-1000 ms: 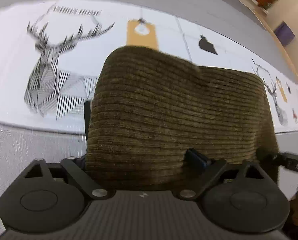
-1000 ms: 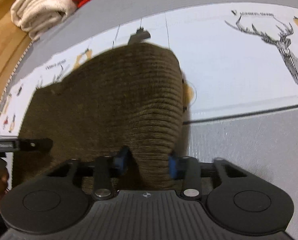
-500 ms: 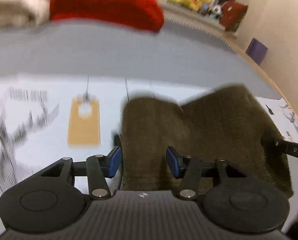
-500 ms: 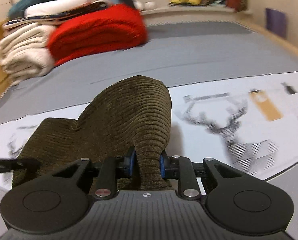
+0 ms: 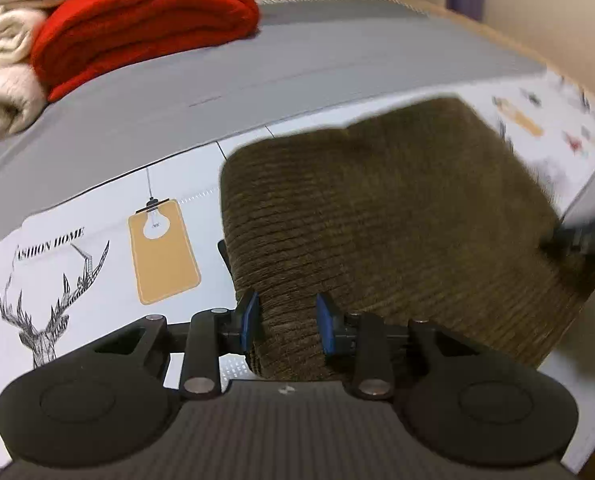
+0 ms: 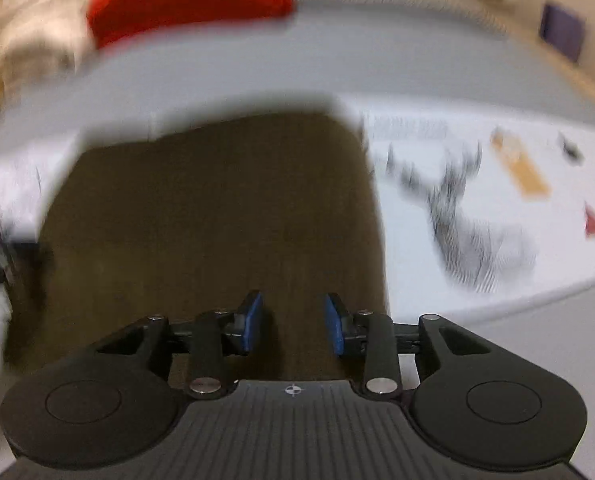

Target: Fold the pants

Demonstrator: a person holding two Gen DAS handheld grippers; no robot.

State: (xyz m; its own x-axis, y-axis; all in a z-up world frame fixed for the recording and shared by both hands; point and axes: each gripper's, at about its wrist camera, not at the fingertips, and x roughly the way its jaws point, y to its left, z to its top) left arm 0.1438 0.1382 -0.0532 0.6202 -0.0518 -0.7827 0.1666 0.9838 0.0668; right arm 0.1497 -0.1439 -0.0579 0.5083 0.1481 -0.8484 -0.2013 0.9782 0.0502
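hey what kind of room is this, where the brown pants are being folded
Probably a bedroom: a grey bed sheet under a printed deer cloth, with a folded red blanket and cream blankets stacked behind.

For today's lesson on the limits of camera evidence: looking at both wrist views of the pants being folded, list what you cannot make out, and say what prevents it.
- Right wrist view: motion blur smears the pants; whether the right gripper pinches the cloth is unclear.
- Left wrist view: the left gripper, just closing, holds a bunched fold; the pants hide the sheet beneath.
- Left wrist view: the right gripper is blurred and cut off by the edge.
- Waistband and leg ends: not identifiable.
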